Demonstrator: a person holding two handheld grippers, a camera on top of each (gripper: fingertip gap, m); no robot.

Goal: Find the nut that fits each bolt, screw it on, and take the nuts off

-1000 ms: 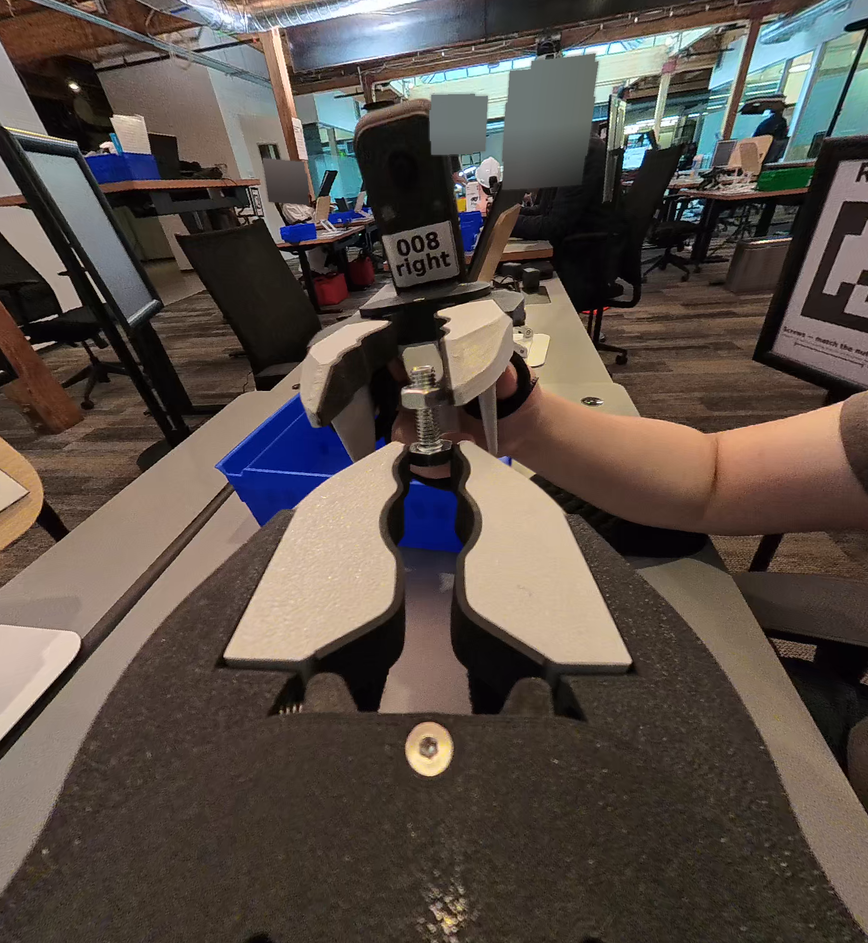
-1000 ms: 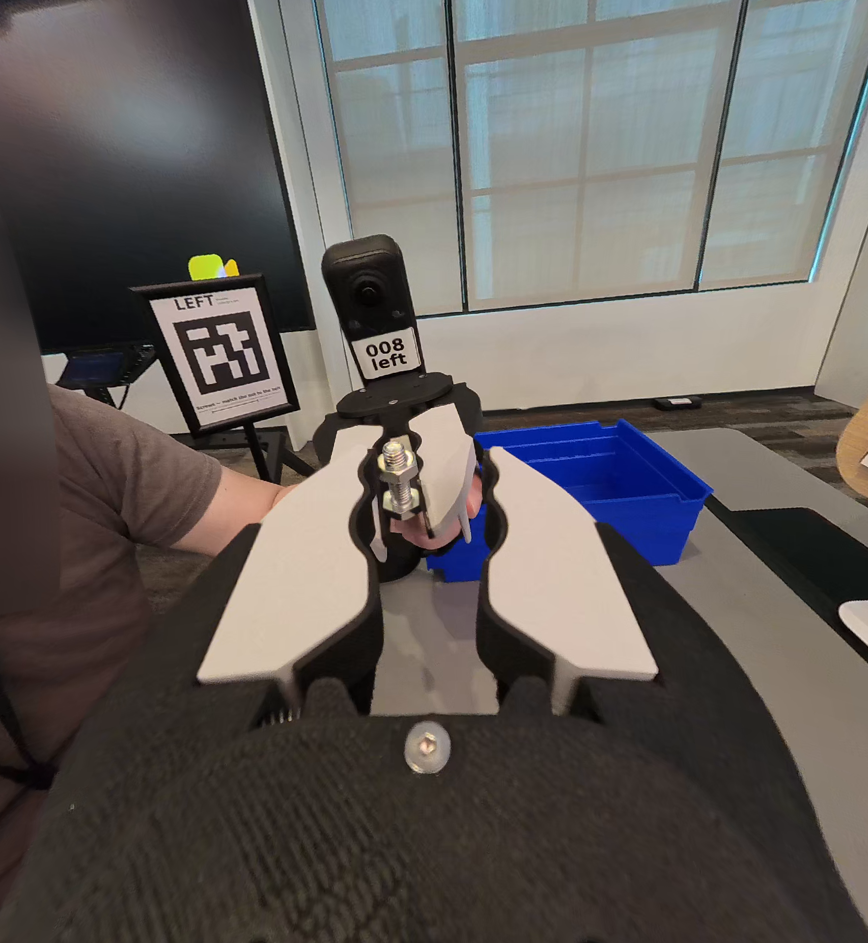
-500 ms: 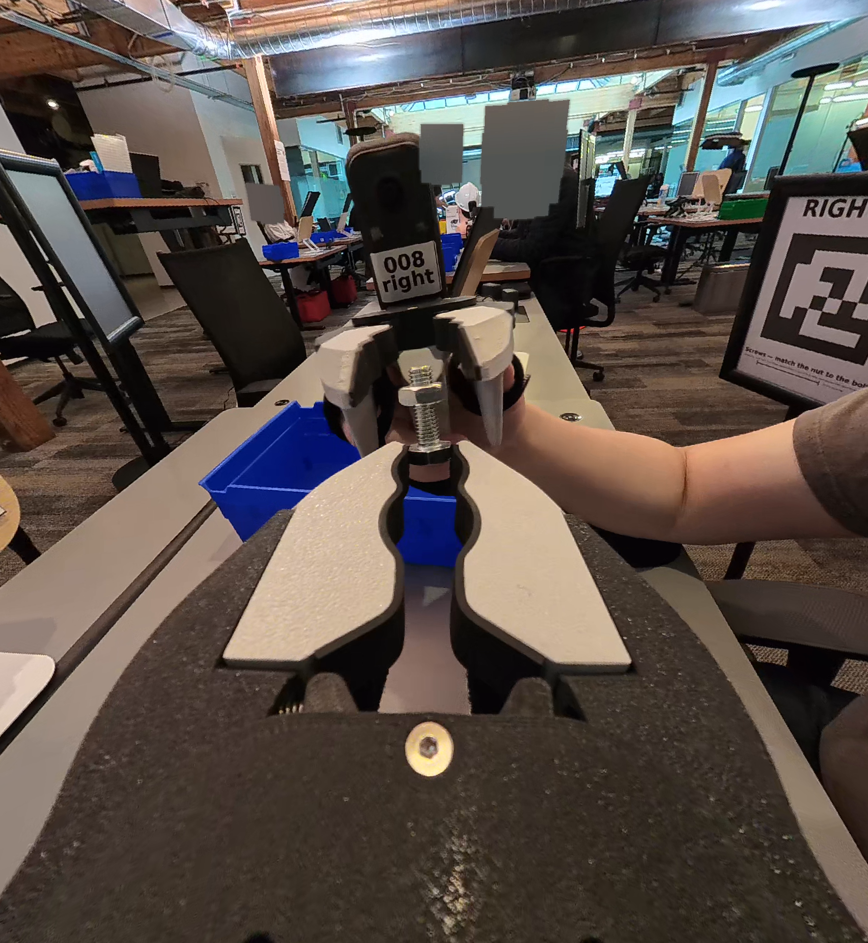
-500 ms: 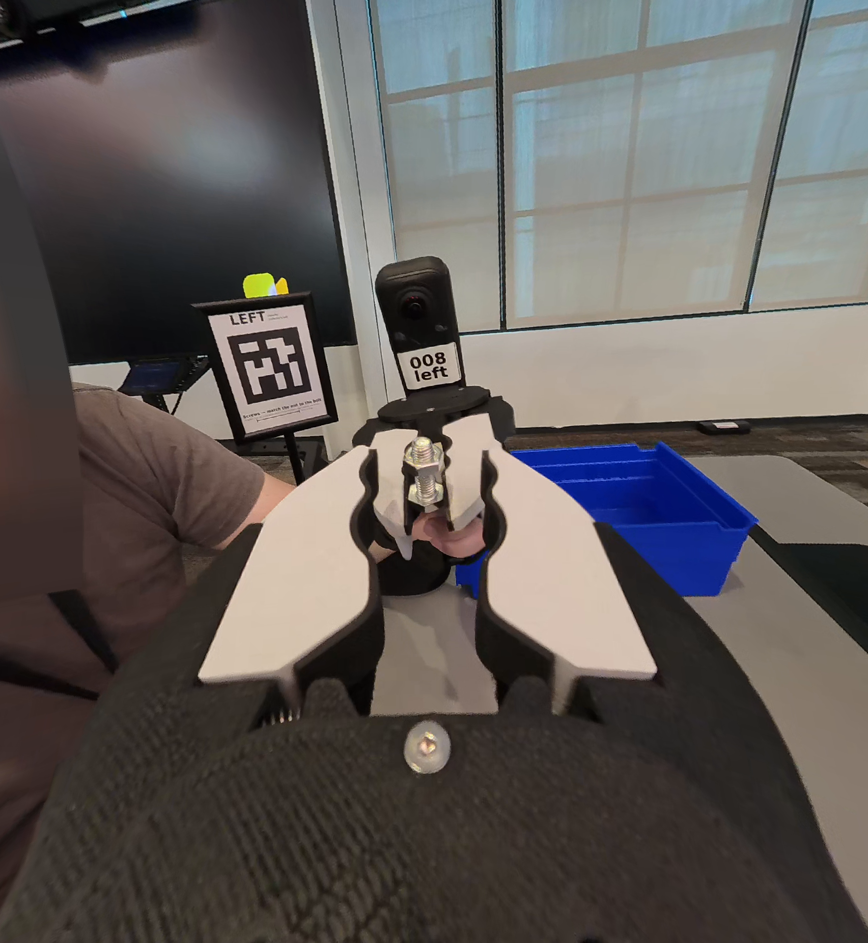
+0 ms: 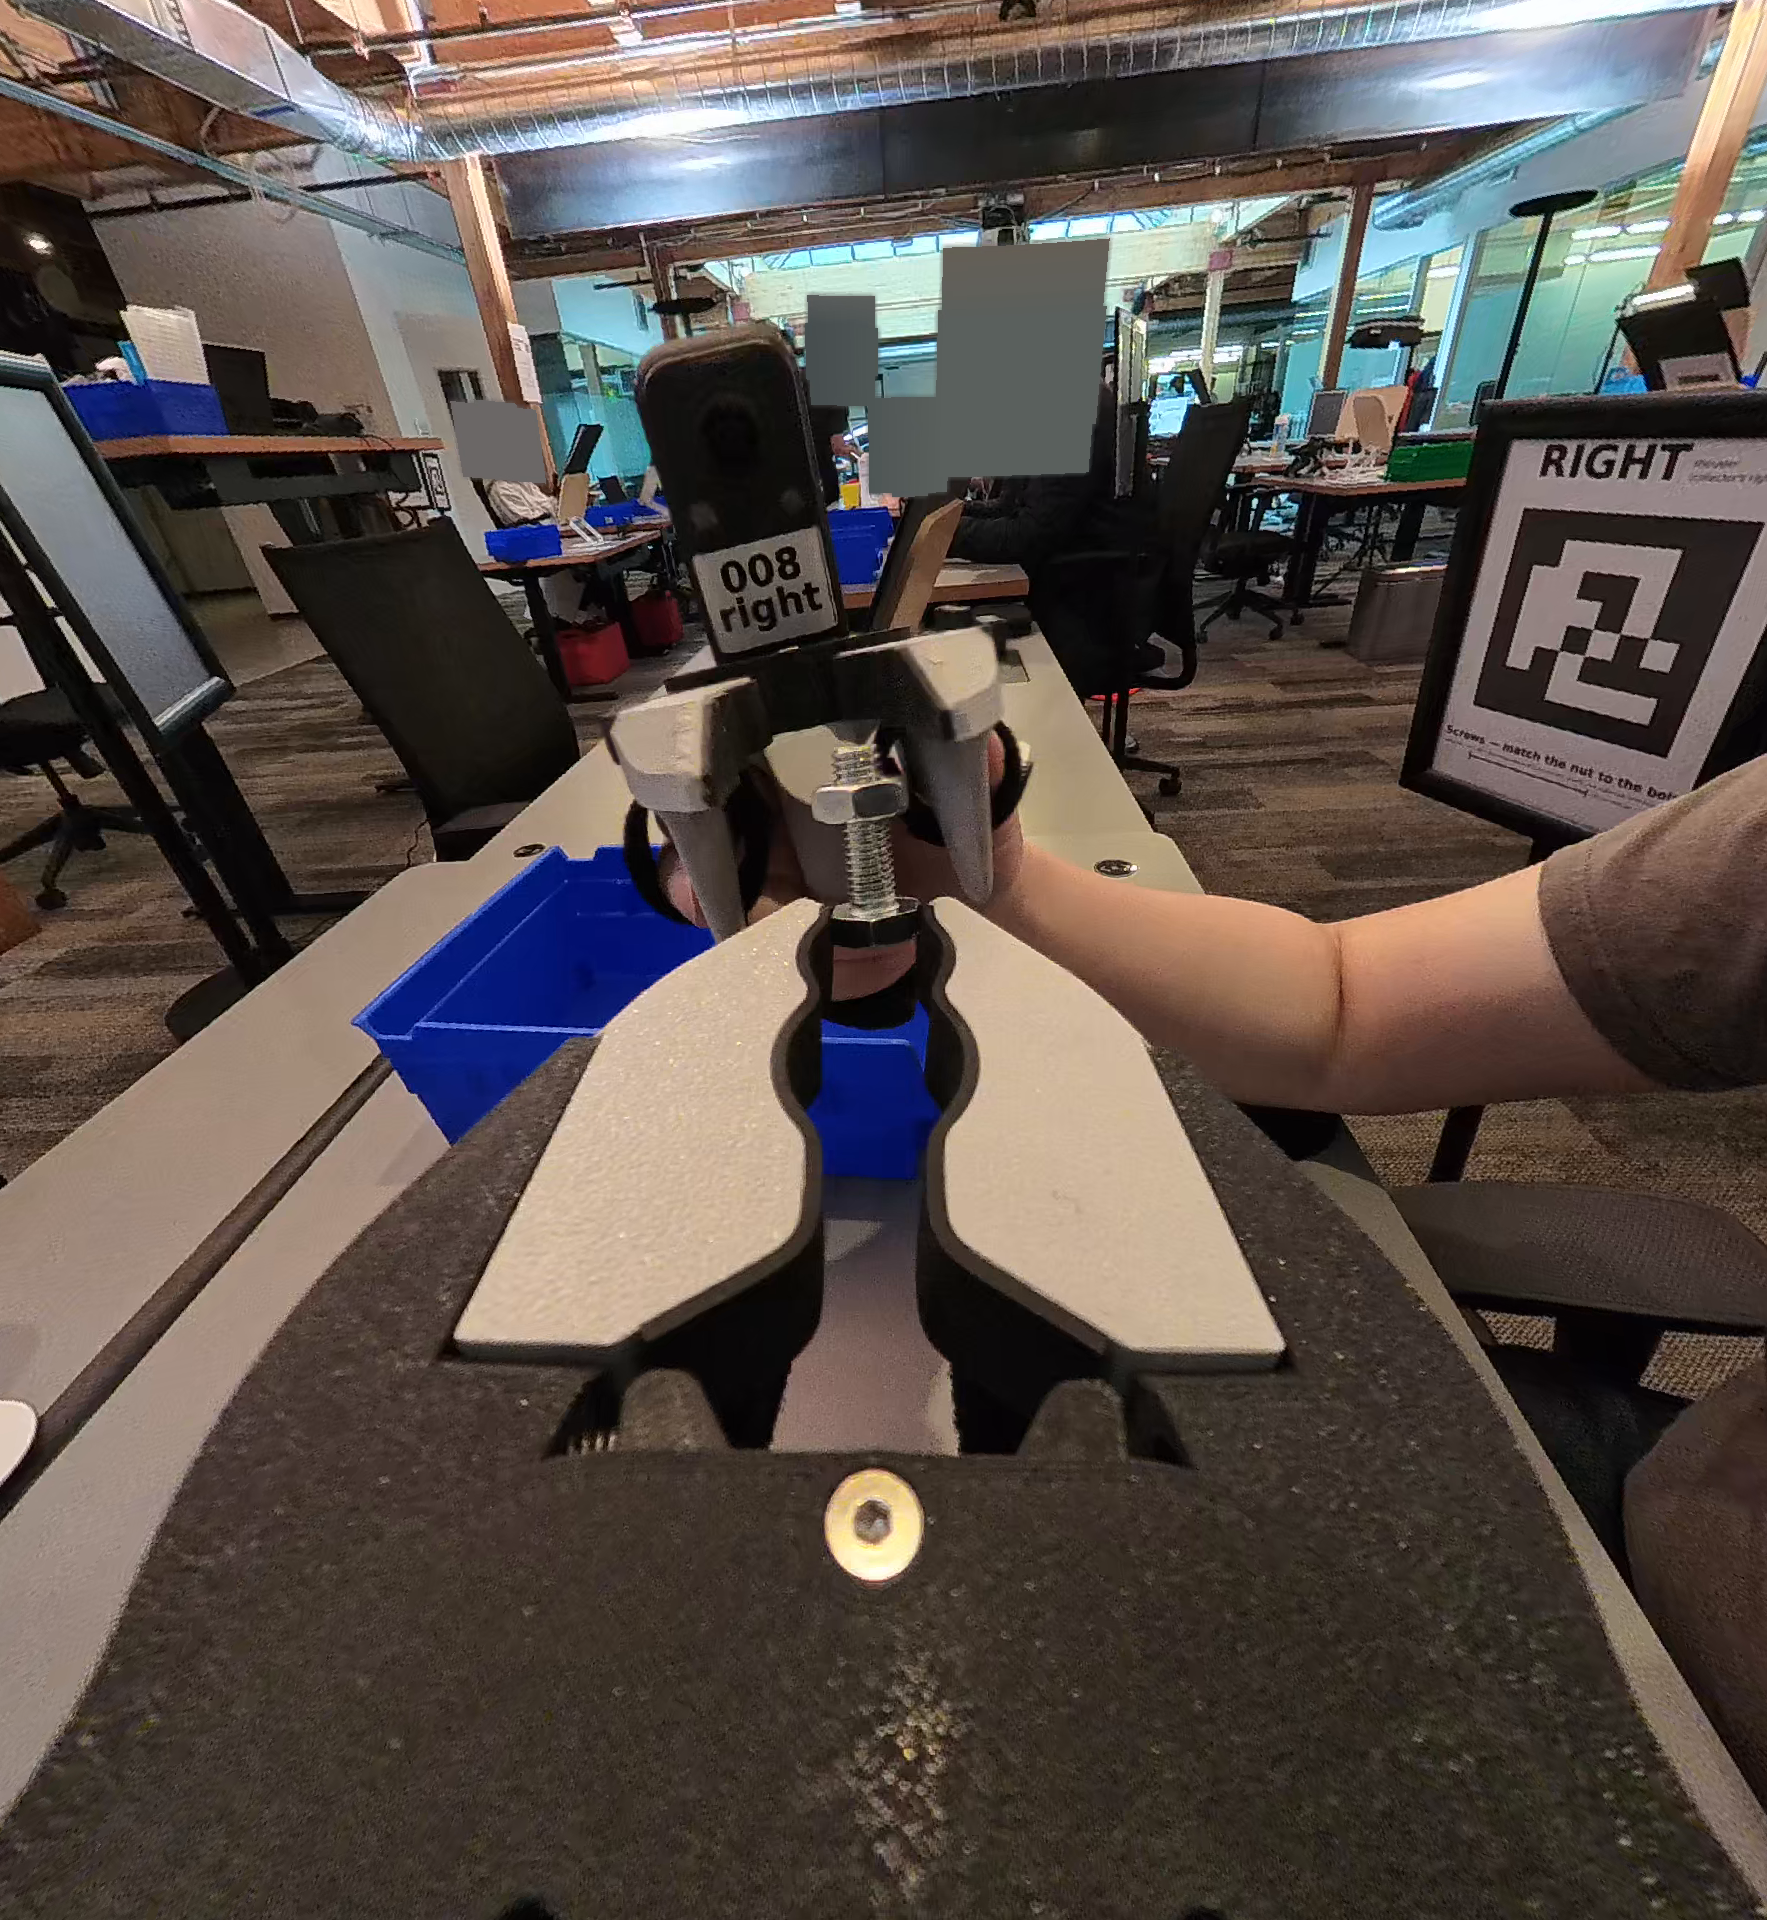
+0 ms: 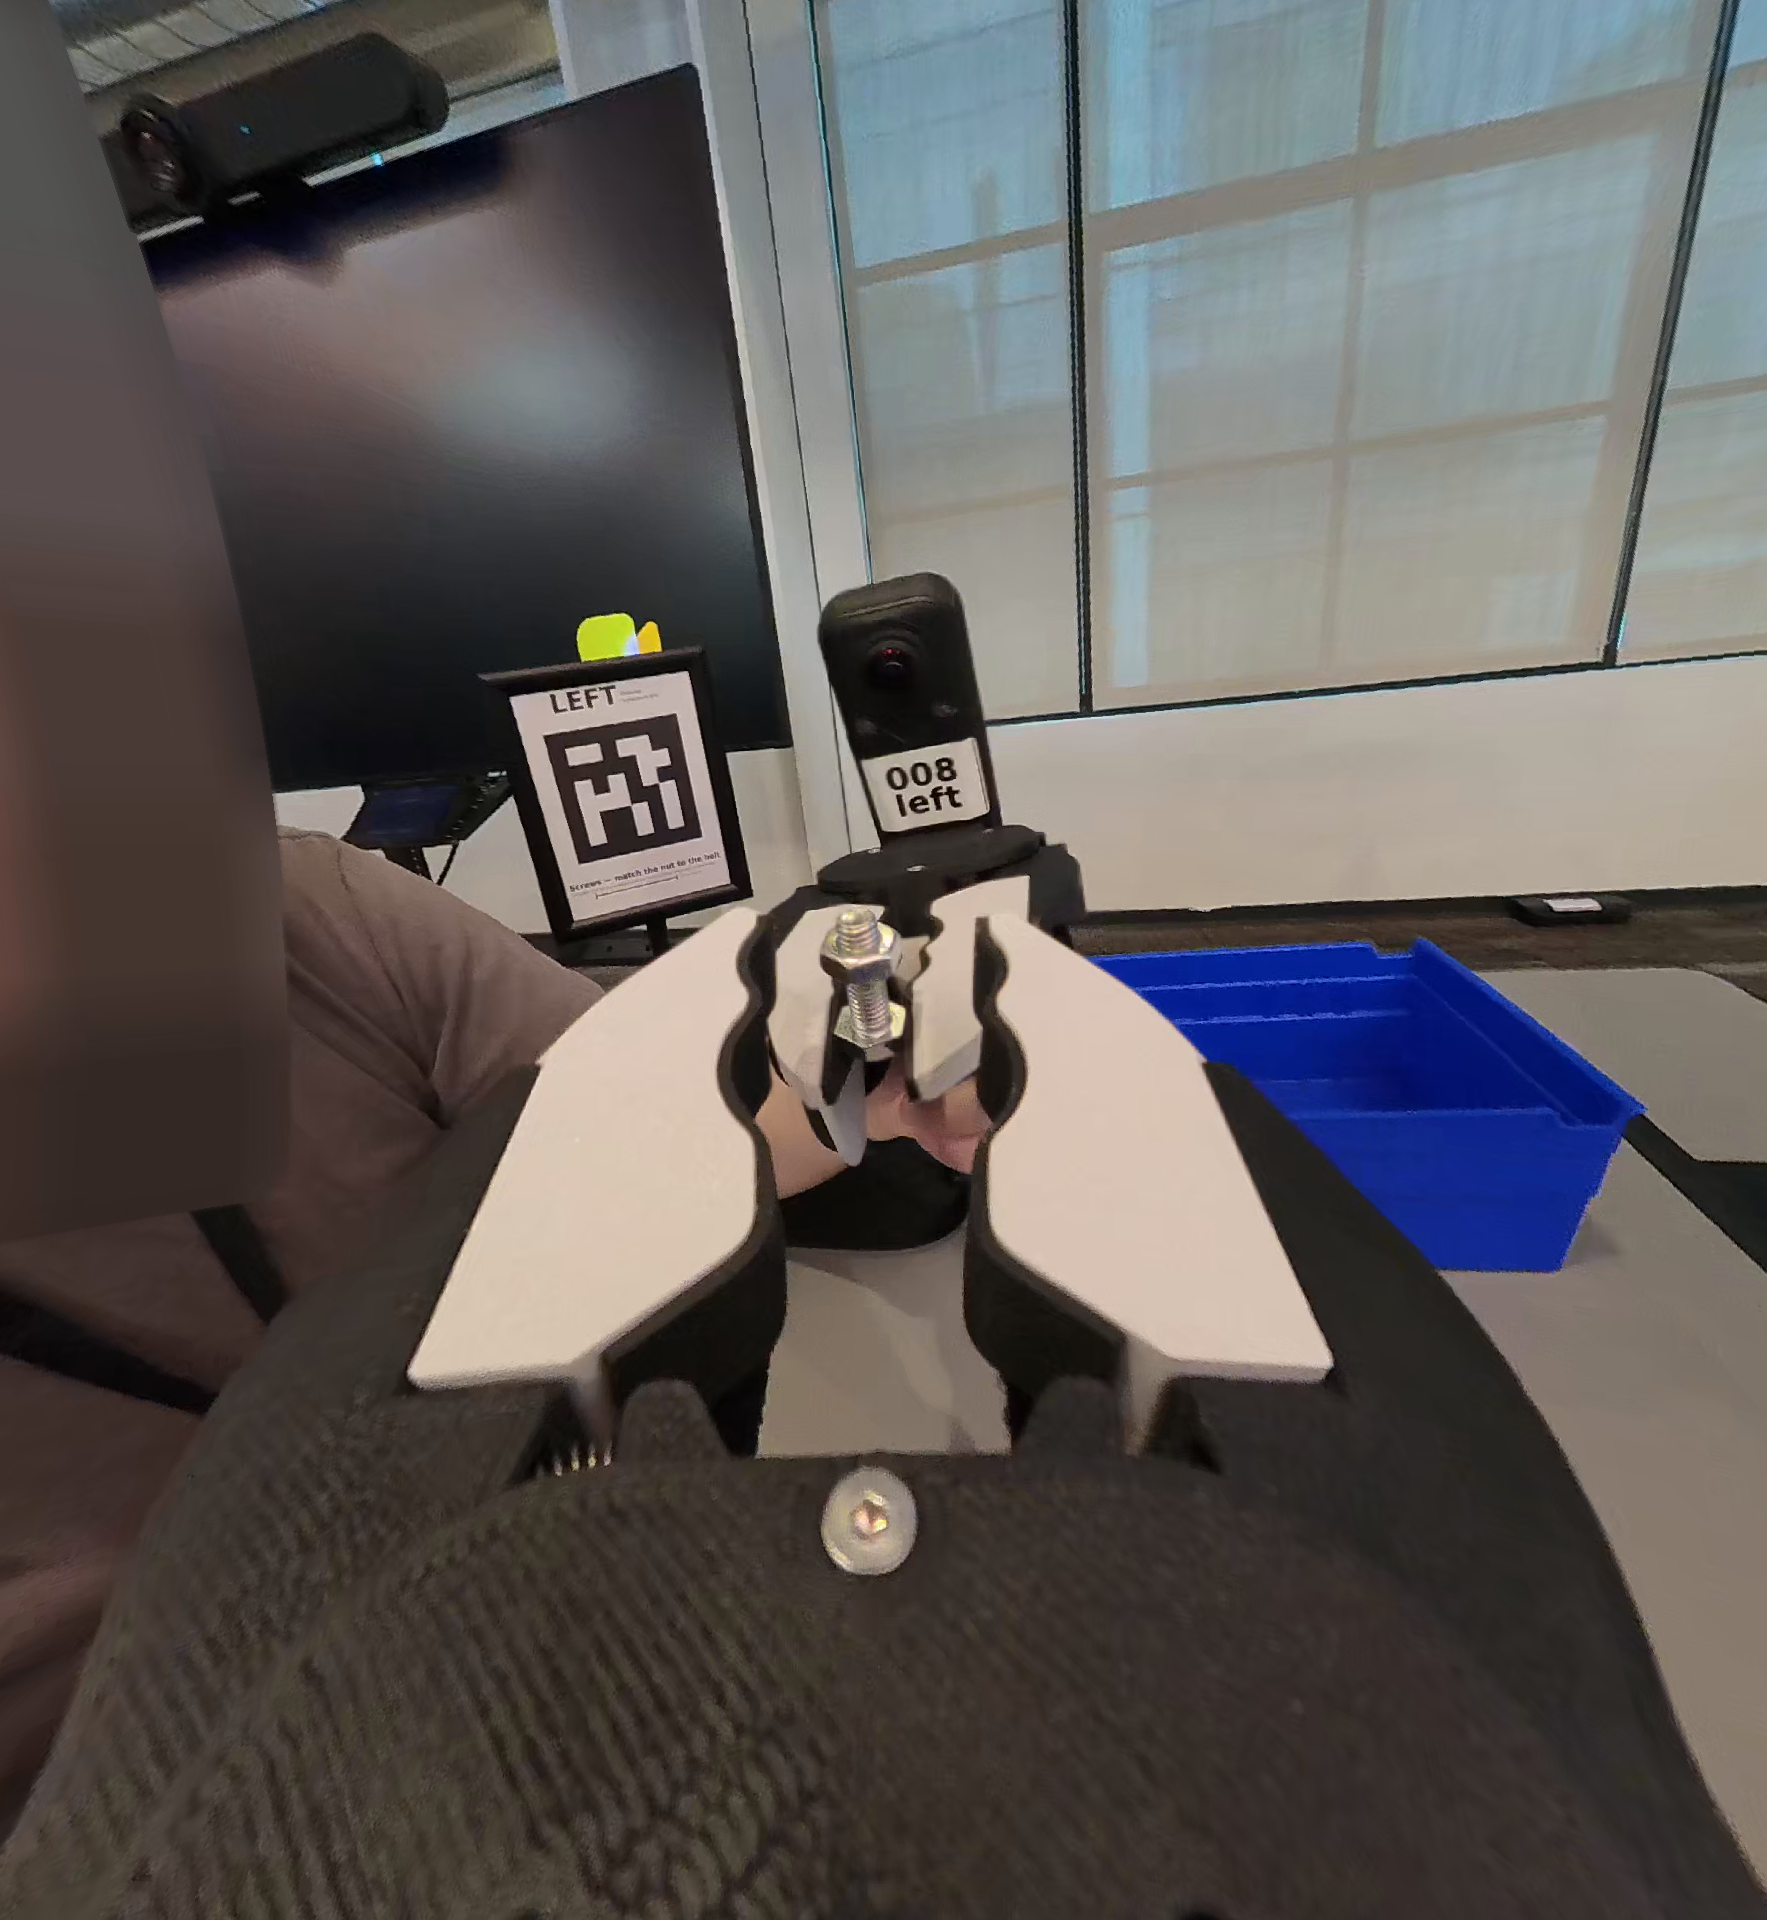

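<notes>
From the left wrist view, the left hand-held gripper (image 5: 871, 920) was closed narrow on the head end of the bolt (image 5: 866, 847), which stood upright above its fingertips with the nut (image 5: 859, 800) threaded near the top. The right hand-held gripper (image 5: 837, 821) faced it with its fingers spread either side of the nut and apparently clear of it (so nothing was turning the nut just then). Behind, on the grey desk (image 5: 162, 1122), sat a blue bin (image 5: 505, 997); the part of its inside that showed looked empty. From the right wrist view, the bolt (image 6: 864, 997) and nut (image 6: 860, 951) appeared between the right hand-held gripper's (image 6: 863, 940) parted fingers, pinched at the bottom by the left hand-held gripper (image 6: 874, 1060). The blue bin (image 6: 1378, 1101) showed bare dividers, no loose hardware visible. I judged the risk to be a slipped pinch: closing off-centre on the nut's flats could cock the bolt in the narrow grasp or knock it loose.
</notes>
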